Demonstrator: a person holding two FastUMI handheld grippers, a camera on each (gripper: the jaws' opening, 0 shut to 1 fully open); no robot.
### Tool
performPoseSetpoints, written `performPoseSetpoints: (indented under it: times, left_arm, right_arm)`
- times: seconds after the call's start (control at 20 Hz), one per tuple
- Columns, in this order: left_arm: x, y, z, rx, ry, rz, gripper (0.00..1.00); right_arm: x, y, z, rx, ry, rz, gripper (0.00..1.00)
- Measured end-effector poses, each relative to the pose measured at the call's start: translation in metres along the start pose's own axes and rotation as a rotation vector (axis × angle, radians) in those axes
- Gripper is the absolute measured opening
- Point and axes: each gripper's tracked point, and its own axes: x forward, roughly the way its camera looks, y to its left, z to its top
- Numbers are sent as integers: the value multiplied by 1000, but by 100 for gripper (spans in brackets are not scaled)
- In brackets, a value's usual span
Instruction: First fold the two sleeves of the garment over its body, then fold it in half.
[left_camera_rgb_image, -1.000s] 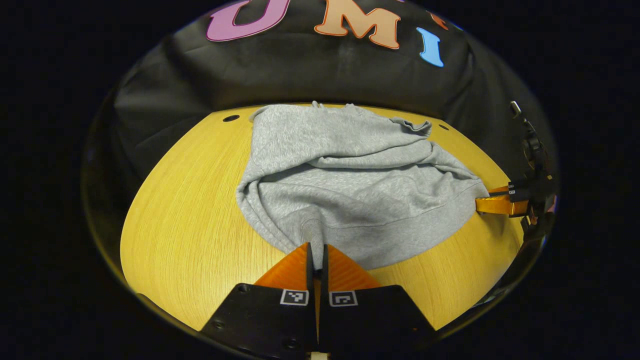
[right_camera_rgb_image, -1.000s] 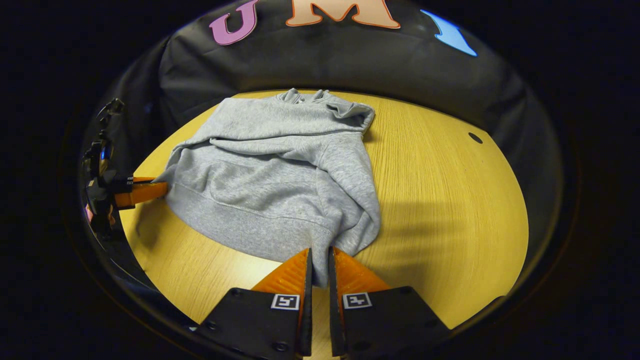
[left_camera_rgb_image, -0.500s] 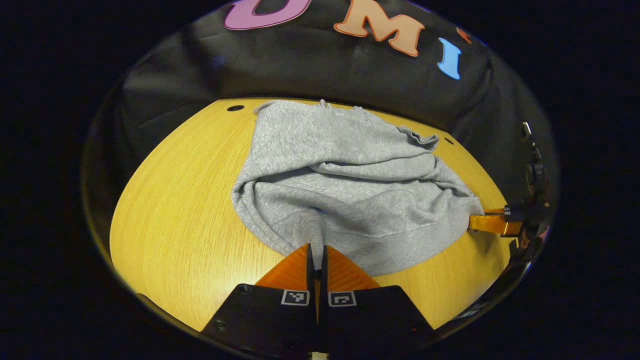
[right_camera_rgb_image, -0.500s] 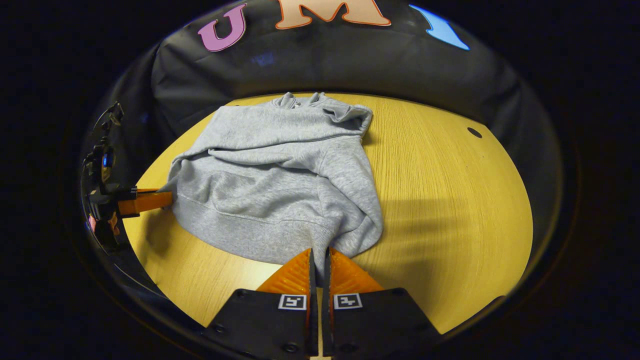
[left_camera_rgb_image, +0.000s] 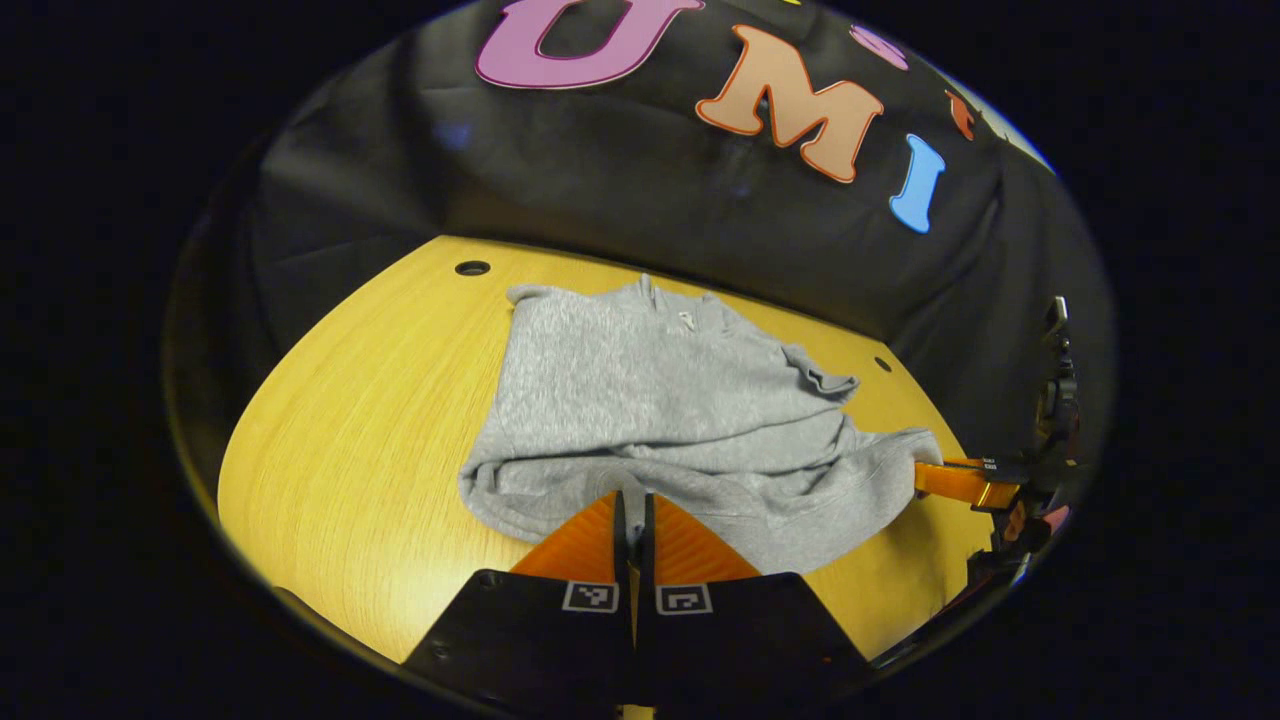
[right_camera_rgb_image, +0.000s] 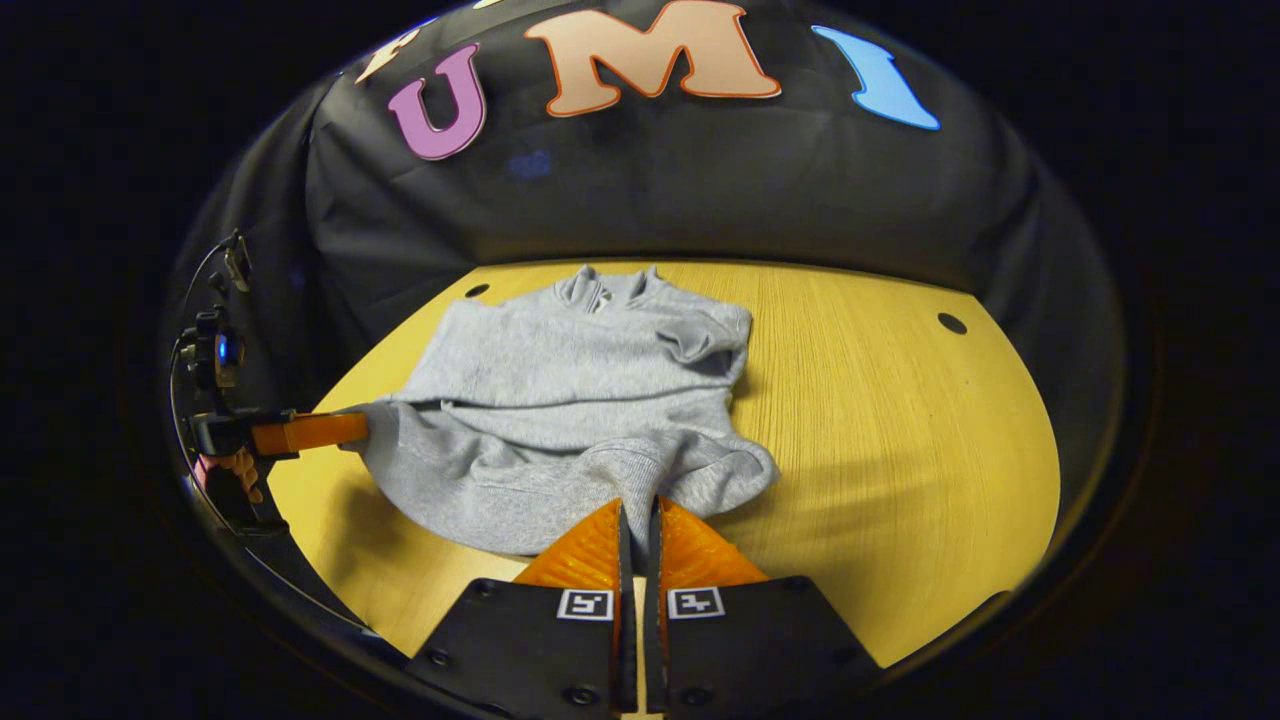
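**Hidden and cut off**

Hem of the grey garment (left_camera_rgb_image: 660, 420) tucked out of sight between the closed fingers of the left hand-held gripper (left_camera_rgb_image: 632, 505) at 6 o'clock. Same at the right hand-held gripper (right_camera_rgb_image: 636, 512). Sleeves folded under, ends not visible. Near edge of the surface (right_camera_rgb_image: 900, 420) cut off. Hand (right_camera_rgb_image: 232, 472) at 9 o'clock mostly clipped.

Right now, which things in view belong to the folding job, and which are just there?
Part of the job:
- grey garment, sleeves folded onto its body
- left gripper, shut on the garment's hem
- right gripper, shut on the hem at the other corner

Just there:
- wooden table under the garment
- round holes in the table
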Motion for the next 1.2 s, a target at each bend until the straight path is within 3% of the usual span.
performPoseSetpoints:
  times: [0.35,0.6,0.8,1.05,1.2]
  left_arm:
    - [52,15,75,91,-78,14,0]
    - [100,34,76,138,-22,58,0]
    - [129,52,59,121,40,88,0]
    - [139,56,51,44,15,98,1]
    - [137,62,56,58,7,129,5]
  right_arm:
    - [48,-12,56,-25,-44,-11,5]
    - [97,-19,69,11,14,-12,5]
    - [132,-31,46,102,111,1,5]
    - [138,-35,45,138,103,16,12]
    - [133,-27,49,154,100,41,14]
